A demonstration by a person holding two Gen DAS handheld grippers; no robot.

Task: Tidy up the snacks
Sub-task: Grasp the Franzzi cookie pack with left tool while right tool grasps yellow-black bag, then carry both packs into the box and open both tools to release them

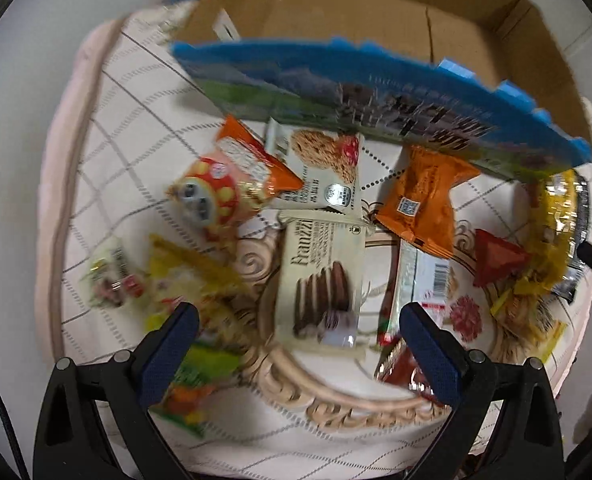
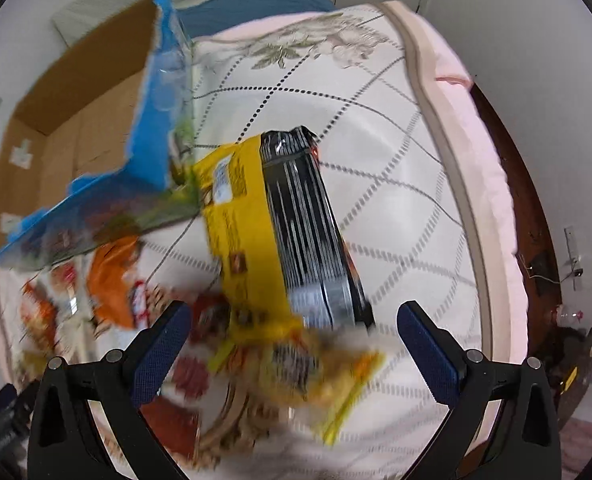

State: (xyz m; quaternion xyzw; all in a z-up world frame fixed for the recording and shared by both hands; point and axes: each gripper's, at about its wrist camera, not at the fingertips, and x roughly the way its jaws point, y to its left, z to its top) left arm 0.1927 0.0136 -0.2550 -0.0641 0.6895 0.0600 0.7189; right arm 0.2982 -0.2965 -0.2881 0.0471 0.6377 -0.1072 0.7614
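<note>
snacks (image 1: 320,276) strewn on quilt (image 1: 108,128) | left gripper (image 1: 296,344) spread, empty | right gripper (image 2: 292,344) spread, empty

Left gripper (image 1: 296,322), seen from its own wrist camera: two matte black, triangulated finger arms are showing at the lower frame, each with a triangular cut-out and two round silver screw heads on its upper edge. Each finger is wearing a dark navy pad (image 1: 168,354) with a fine knurled, dotted texture. A thin black cable is running along the far left margin of this view.

Right gripper (image 2: 294,328), seen from its own wrist camera: the same construction is appearing here, with black arms, paired silver screws, triangular cut-outs and navy textured pads (image 2: 428,354) on the inner faces.
</note>
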